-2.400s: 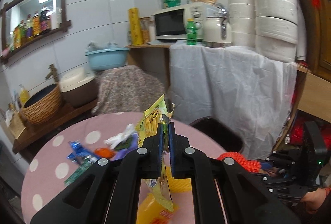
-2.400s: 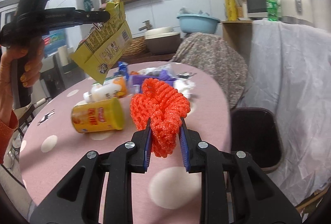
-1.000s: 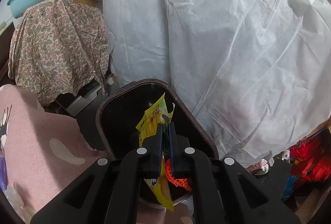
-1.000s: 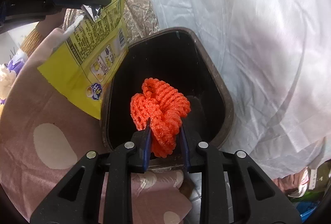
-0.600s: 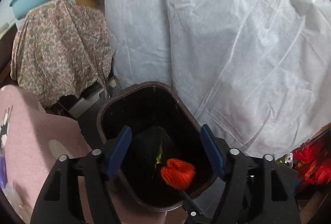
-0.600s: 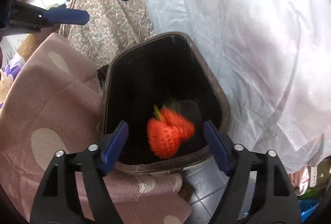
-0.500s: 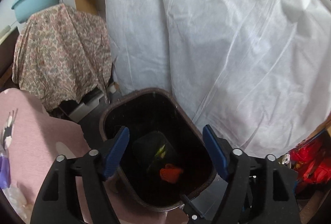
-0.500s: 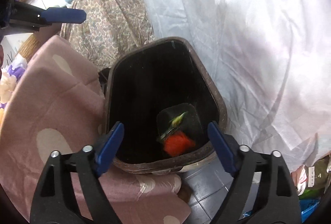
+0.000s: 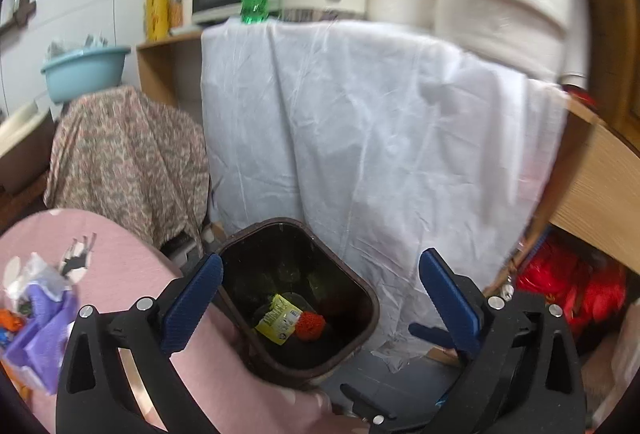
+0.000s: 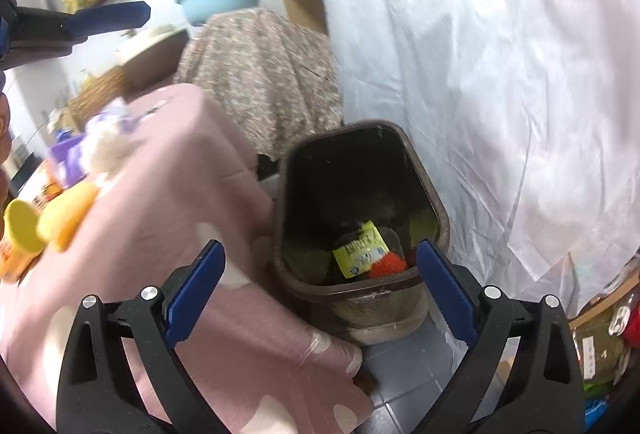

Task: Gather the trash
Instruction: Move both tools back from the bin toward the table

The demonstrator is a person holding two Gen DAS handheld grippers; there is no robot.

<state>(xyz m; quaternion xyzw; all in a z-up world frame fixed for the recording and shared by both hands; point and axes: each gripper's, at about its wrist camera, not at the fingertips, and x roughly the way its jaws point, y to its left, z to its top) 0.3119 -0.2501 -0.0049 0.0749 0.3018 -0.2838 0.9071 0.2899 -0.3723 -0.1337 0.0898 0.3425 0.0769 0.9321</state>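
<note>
A dark brown bin (image 9: 362, 298) (image 10: 430, 193) stands upright on the tiled floor, just beside the pink-clothed table and in front of a white sheet. Its rounded rectangular mouth is open, the inside black. At the bottom lie two pieces of trash, touching: a yellow wrapper (image 9: 279, 318) (image 10: 360, 254), flat and printed side up, and an orange mesh net (image 9: 310, 325) (image 10: 387, 265), bunched into a ball, on the wrapper's right. More trash lies on the table: a purple wrapper (image 9: 38, 330) (image 10: 70, 153), white crumpled paper (image 10: 106, 147) and a yellow can (image 10: 44, 224) on its side.
</note>
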